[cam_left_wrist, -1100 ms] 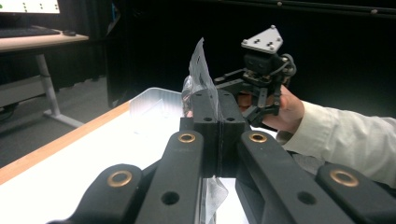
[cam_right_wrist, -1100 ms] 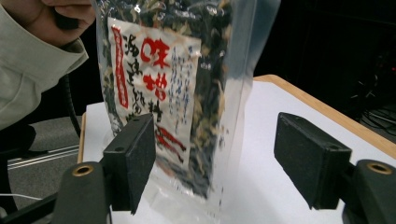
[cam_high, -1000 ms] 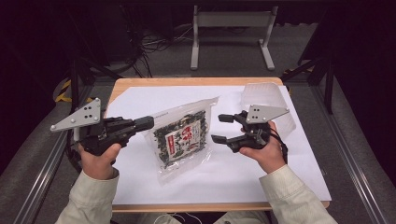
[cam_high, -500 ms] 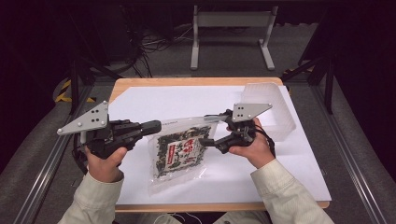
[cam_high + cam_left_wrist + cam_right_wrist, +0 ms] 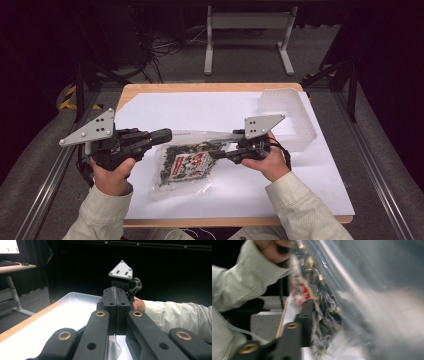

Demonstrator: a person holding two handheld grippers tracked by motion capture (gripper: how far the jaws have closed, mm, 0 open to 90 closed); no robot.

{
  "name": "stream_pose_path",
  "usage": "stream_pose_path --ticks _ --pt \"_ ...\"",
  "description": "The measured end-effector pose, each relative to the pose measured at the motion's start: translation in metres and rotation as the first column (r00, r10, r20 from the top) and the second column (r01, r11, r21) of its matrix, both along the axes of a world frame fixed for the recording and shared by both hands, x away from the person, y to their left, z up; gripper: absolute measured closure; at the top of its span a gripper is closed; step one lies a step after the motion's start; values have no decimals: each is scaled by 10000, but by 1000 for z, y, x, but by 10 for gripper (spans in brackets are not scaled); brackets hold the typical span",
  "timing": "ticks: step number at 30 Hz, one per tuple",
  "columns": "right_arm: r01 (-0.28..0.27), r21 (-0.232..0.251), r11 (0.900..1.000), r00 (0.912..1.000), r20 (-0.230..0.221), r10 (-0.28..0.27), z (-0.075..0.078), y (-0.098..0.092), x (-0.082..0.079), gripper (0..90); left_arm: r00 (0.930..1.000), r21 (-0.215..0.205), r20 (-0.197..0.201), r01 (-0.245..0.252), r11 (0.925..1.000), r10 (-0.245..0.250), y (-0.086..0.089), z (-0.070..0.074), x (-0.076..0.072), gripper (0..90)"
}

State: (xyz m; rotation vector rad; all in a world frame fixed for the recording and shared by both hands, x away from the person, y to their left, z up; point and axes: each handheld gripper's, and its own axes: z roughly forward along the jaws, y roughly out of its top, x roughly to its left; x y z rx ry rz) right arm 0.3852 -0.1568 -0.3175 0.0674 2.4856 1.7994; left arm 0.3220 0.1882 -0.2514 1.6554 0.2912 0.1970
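Two black two-jaw grippers are held over a wooden table [image 5: 210, 88] covered by a white sheet of paper [image 5: 210, 112], one in each of a person's hands.

The left gripper [image 5: 167, 134] is seen in the high view at the upper left corner of a clear plastic bag of dark dried flakes with a red and white label [image 5: 186, 165]. In the left gripper view its jaws are pressed flat together, with a thin edge of clear film caught in the seam between them, so it is closed on the bag's edge.

The right gripper [image 5: 214, 154] is seen at the bag's upper right side, its jaws reaching onto the film. In the right gripper view one black jaw is visible at the left, with the bag's film and contents lying across the rest of the frame, heavily blurred; whether these jaws are clamped on the bag cannot be told.

The bag appears raised along its top edge between the two grippers, its lower part resting on the paper near the table's middle.

One clear rectangular plastic container [image 5: 287, 117] is seen at the table's far right, just beyond the right hand [image 5: 270, 162]. One bag, one container and two grippers are counted.
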Motion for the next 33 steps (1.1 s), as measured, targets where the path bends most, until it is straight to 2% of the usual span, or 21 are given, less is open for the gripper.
stream_pose_path --ticks 4,8,16,18,22,23,24,27,28,29,33 --pt "-121 -274 9996 9995 285 129 1 0 -4 727 9998 42 39 -197 9998 197 1 -1 1 900" --pt "-329 -320 9989 9991 242 337 2 0 -6 753 9996 24 12 -275 9996 275 3 -1 2 900" --pt "-366 -421 9984 9990 236 376 5 -2 -8 764 9995 187 75 -323 9993 321 4 -1 4 889" --pt "-345 -445 9984 9991 223 355 7 -4 -8 766 9998 208 -16 -174 9996 175 5 -2 6 833" --pt "-196 -491 9986 9996 205 206 9 -8 -7 768 9997 344 -46 -253 9991 255 3 -4 8 703" --pt "-72 -585 9983 9997 213 84 11 -11 -7 768 9987 533 6 -517 9972 517 0 -4 8 647" --pt "-72 -585 9983 9997 213 84 11 -11 -7 768 9987 533 6 -517 9972 517 0 -4 8 614" --pt "140 -571 9983 9998 177 -130 16 -17 -6 769 9967 701 -13 -813 9942 816 0 -7 11 566" --pt "322 -571 9978 9994 149 -314 20 -23 -6 769 9953 674 -41 -960 9931 965 1 -9 13 489" --pt "423 -583 9974 9990 178 -413 23 -26 -6 768 9924 718 -115 -1218 9900 1229 2 -12 17 477" --pt "687 -654 9955 9976 153 -679 29 -34 -5 768 9895 870 -252 -1396 9864 1423 1 -20 23 424"
